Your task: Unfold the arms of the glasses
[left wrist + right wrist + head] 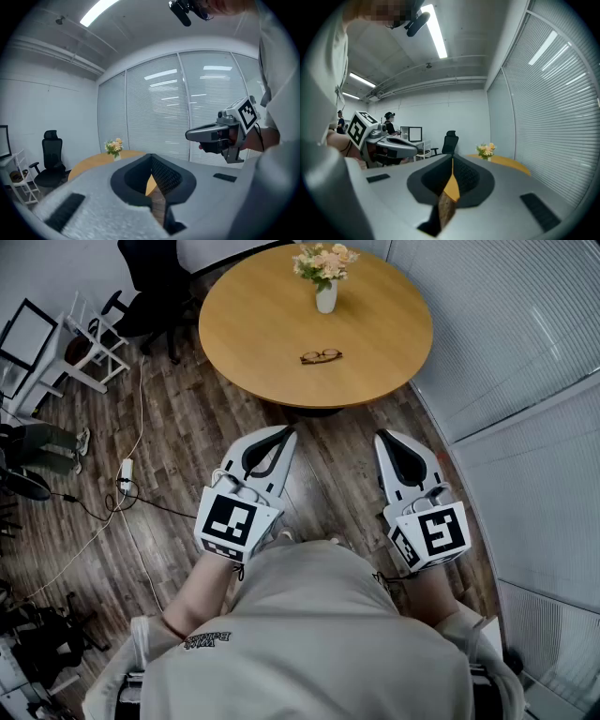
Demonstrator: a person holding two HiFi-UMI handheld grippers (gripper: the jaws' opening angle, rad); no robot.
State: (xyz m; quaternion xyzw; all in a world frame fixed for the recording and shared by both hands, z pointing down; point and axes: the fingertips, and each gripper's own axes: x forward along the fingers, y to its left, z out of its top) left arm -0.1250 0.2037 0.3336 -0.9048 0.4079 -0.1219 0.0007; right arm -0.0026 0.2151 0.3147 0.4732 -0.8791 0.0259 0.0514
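Note:
A pair of dark-framed glasses (321, 356) lies folded on the round wooden table (272, 334), near the table's middle. A white vase of flowers (325, 277) stands behind them at the far edge; it also shows in the left gripper view as the vase of flowers (114, 147). My left gripper (288, 433) and right gripper (382, 437) hang over the wooden floor short of the table, well apart from the glasses. Both have their jaws together with nothing between them. The glasses are hidden in both gripper views.
A black office chair (155, 277) and a white rack (84, 348) stand left of the table. Cables and a power adapter (126, 470) trail across the floor at the left. A curved glass wall with blinds (525, 352) runs along the right. A seated person's legs (47, 442) show at the left edge.

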